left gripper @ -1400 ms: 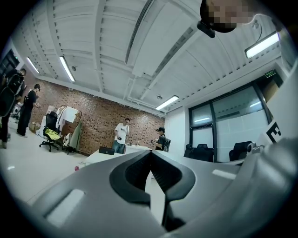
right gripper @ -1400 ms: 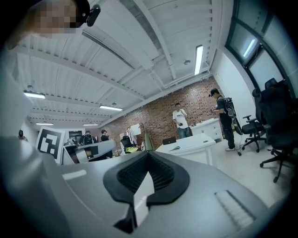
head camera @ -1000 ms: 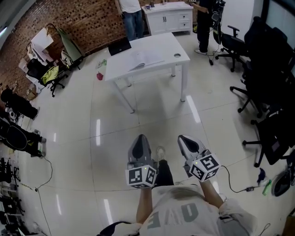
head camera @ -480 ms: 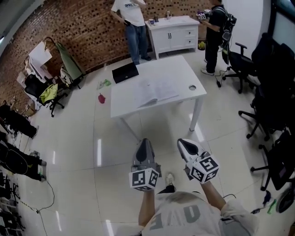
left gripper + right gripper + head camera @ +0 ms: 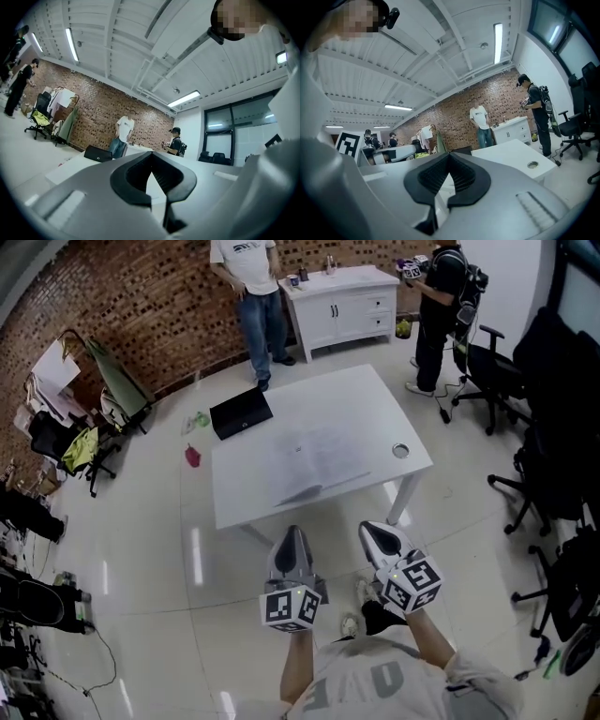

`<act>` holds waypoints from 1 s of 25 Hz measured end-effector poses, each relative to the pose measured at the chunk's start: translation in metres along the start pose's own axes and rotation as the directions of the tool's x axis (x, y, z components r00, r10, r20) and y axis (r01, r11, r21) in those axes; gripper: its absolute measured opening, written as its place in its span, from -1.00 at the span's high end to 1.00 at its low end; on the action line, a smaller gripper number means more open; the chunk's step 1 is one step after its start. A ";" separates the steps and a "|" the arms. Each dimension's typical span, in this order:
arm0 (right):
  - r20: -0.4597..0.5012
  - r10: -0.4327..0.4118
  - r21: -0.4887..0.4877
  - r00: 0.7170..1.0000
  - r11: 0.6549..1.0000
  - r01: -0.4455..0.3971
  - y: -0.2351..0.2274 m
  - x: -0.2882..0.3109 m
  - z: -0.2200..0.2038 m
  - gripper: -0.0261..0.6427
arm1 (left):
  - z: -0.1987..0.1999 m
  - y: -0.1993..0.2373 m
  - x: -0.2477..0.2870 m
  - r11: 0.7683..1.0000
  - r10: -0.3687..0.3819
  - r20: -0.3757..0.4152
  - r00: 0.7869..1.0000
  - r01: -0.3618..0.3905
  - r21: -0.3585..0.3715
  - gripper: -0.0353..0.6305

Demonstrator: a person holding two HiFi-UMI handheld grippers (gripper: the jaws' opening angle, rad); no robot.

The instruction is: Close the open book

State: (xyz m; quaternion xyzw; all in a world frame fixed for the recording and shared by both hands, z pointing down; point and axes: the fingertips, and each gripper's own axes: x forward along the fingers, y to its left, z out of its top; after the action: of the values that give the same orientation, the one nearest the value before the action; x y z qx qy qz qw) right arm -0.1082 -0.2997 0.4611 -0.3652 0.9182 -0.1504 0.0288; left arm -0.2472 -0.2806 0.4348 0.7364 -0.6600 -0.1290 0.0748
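The open book (image 5: 315,465) lies flat with white pages up on the white table (image 5: 375,409), near its front edge. Both grippers are held level in front of my body, short of the table's near edge. My left gripper (image 5: 292,532) is shut with nothing in it; in the left gripper view its pads (image 5: 161,180) meet at the tips. My right gripper (image 5: 368,528) is beside it, jaws likewise together and empty, as the right gripper view (image 5: 449,155) shows. Neither gripper touches the book.
A closed black laptop (image 5: 241,413) lies at the table's far left corner, and a round cable hole (image 5: 401,451) sits near its right edge. Two people (image 5: 246,287) stand behind by a white cabinet (image 5: 339,292). Office chairs (image 5: 548,460) crowd the right side.
The table with the book has come much closer and lower in the head view as I walked toward it. Both grippers stayed shut and side by side ahead of me.
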 end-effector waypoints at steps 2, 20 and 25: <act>0.015 0.030 -0.015 0.999 0.999 -0.030 -0.014 0.026 0.013 0.91 | 0.006 0.010 0.027 0.999 0.026 0.037 0.999 -0.024 -0.032 0.86; 0.044 0.119 -0.021 0.992 0.993 -0.118 -0.055 0.131 0.057 0.91 | -0.033 0.087 0.133 0.801 0.099 0.094 0.991 -0.023 -0.598 0.61; 0.017 0.074 -0.003 0.997 0.997 -0.074 -0.072 0.131 0.048 0.91 | -0.137 0.127 0.138 0.485 0.229 -0.019 0.973 -0.130 -0.865 0.30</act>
State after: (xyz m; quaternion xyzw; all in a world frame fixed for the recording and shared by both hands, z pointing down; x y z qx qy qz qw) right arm -0.1487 -0.4504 0.4436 -0.3323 0.9310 -0.1451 0.0418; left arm -0.3155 -0.4406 0.5887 0.5210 -0.5841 -0.4674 0.4110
